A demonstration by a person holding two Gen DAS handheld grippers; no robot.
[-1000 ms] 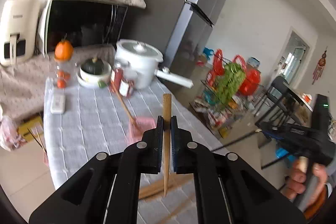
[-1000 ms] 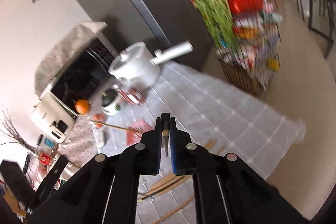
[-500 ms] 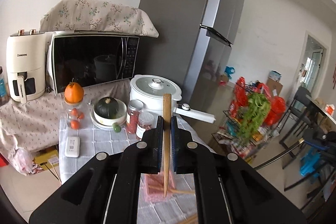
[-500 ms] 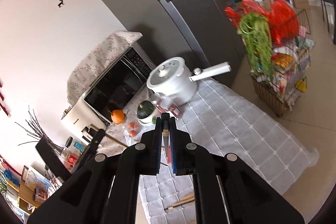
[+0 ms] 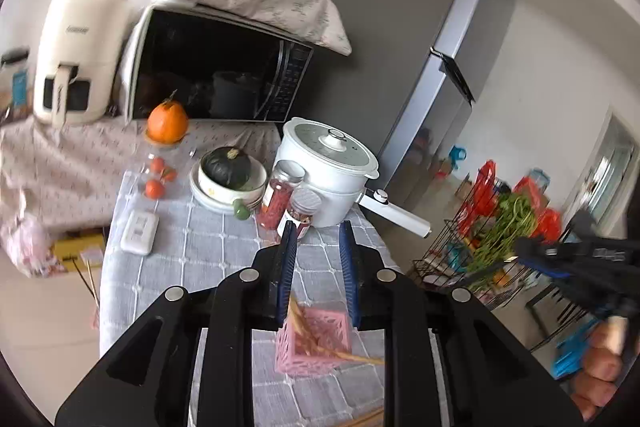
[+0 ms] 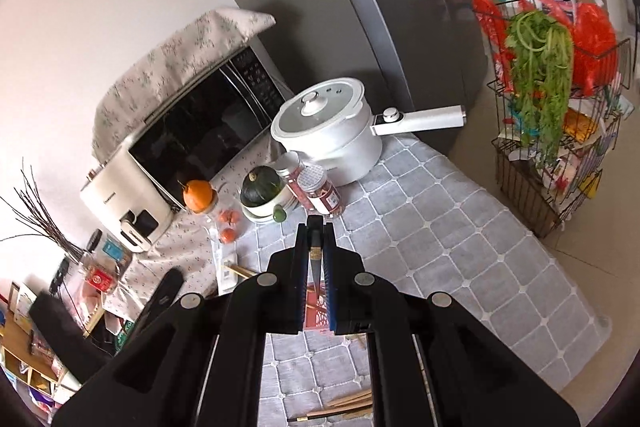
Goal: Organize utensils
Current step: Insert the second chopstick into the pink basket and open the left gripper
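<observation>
My left gripper (image 5: 317, 231) hovers over a pink lattice basket (image 5: 316, 341) on the grey checked tablecloth. Its jaws are opening and nothing is between the pads. Wooden chopsticks (image 5: 298, 311) lean inside the basket, one poking out to the right. My right gripper (image 6: 316, 227) is shut on a dark-tipped chopstick (image 6: 315, 259) that points down toward the same basket (image 6: 316, 313). Loose chopsticks (image 6: 344, 405) lie on the cloth near the front edge. In the left wrist view the right gripper (image 5: 576, 259) shows at the far right, held by a hand (image 5: 600, 363).
Behind the basket stand two red-filled jars (image 5: 280, 193), a white pot (image 5: 326, 167) with a long handle, a bowl with a dark squash (image 5: 228, 173), an orange (image 5: 167, 121) and a white remote (image 5: 139, 231). A microwave (image 5: 216, 71), fridge (image 6: 384, 3) and wire rack (image 6: 552, 131) surround the table.
The left jaws have parted and the wooden chopstick that stood between them has dropped into the pink basket. The right gripper has swung over the basket, still holding its chopstick.
</observation>
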